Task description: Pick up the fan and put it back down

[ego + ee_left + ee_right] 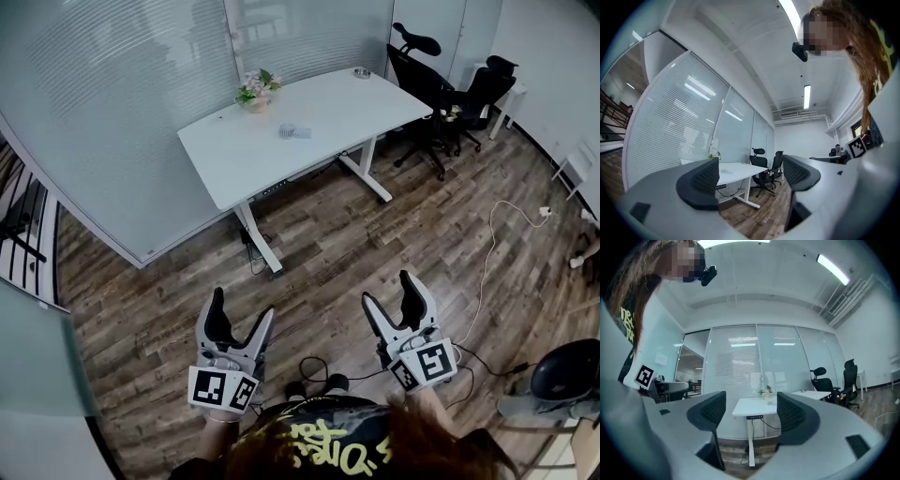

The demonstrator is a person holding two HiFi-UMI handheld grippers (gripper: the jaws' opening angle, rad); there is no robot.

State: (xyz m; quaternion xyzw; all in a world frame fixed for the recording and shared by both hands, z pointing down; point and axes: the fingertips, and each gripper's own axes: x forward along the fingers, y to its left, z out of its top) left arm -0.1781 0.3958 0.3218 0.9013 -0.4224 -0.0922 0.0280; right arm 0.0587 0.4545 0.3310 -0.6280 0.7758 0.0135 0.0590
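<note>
The fan (293, 131) is a small white object lying near the middle of the white desk (225, 159), far ahead of me across the room. Both grippers are held low in front of the person, well short of the desk. My left gripper (244, 307) stands open with nothing between its dark pads, and its own view (750, 176) shows only the desk and chairs beyond the gap. My right gripper (387, 291) is also open and empty; the right gripper view (747, 413) looks along the jaws at the desk's near end.
A pot of flowers (256, 94) and a small dish (362, 72) share the desk. Two black office chairs (422, 70) stand at its right end. Glass partitions run behind it. A white cable (487, 253) trails over the wood floor, and a dark round object (567, 370) sits low right.
</note>
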